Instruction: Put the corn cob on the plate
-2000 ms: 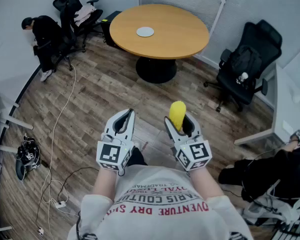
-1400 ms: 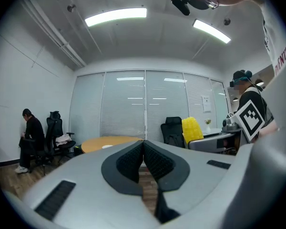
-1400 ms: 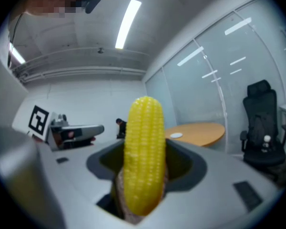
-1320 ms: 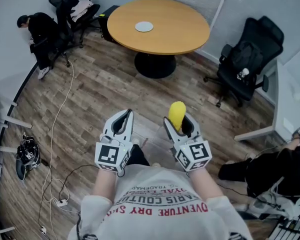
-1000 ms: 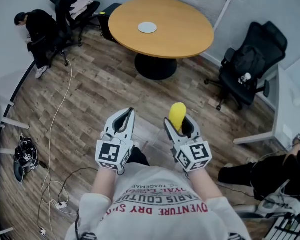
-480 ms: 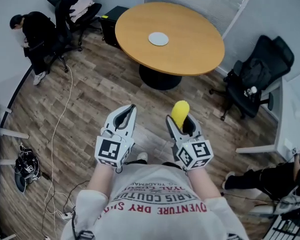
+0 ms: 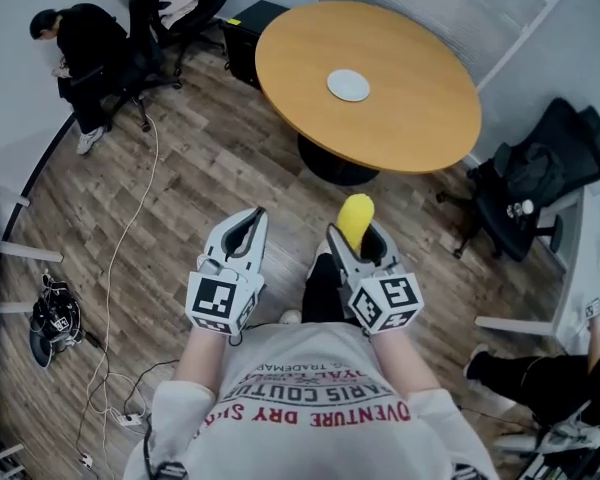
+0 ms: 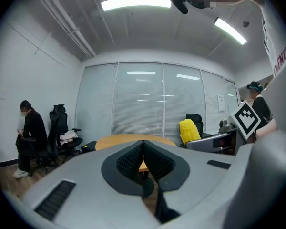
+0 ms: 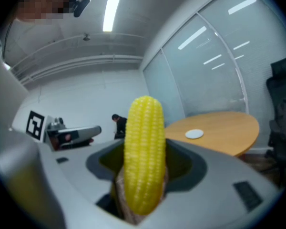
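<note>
A yellow corn cob (image 7: 355,221) (image 9: 144,156) stands upright between the jaws of my right gripper (image 7: 354,241), which is shut on it. The cob also shows in the left gripper view as a yellow corn cob (image 8: 189,131) at the right. My left gripper (image 7: 242,235) (image 8: 143,151) is shut with nothing in it. Both are held in front of the person's chest above the wooden floor. A small white plate (image 7: 349,85) (image 9: 195,134) lies near the middle of the round wooden table (image 7: 420,118) ahead, well beyond both grippers.
A black office chair (image 7: 540,183) stands right of the table, with another chair (image 7: 175,13) and a black box (image 7: 252,20) at the back left. A seated person (image 7: 80,48) is at the far left. Cables (image 7: 110,298) and shoes (image 7: 55,320) lie on the floor at left.
The table and plate have drawn closer and shifted right in the head view as the person walks toward them. Both grippers keep their pose, the corn still held.
</note>
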### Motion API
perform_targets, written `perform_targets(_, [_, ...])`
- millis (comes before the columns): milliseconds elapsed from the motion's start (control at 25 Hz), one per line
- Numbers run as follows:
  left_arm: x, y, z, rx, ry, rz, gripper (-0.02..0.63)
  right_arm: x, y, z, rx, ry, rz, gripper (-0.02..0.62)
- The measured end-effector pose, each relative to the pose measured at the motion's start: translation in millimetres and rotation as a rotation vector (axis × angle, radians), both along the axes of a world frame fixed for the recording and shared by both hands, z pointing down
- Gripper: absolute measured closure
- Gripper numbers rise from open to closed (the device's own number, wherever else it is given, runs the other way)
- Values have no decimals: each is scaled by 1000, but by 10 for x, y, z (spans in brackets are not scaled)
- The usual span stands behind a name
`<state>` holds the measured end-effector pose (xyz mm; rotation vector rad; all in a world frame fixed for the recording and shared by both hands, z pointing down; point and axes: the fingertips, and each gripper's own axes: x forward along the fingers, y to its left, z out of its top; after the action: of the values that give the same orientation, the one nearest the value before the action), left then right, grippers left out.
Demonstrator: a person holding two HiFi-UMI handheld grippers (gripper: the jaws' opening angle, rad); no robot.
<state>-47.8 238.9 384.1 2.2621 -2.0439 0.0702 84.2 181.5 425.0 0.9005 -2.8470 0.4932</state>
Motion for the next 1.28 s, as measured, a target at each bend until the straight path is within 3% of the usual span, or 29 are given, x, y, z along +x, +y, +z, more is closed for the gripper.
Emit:
perform_targets(440, [-553, -1279, -77, 11, -32, -97, 571, -613, -1471, -4, -7, -10, -82, 328])
perform_targets(720, [-719, -2353, -204, 65, -43, -148, 571, -717, -2583, -83, 21, -4, -97, 328])
perform_targets(1080, [-719, -3297, 12, 18, -14, -89, 571, -728, -3467, 68, -14, 28, -58, 328])
perform_targets(1280, [-828, -3801, 109, 1, -1, 1, 571, -792, -3820, 208, -51, 49, 19, 328])
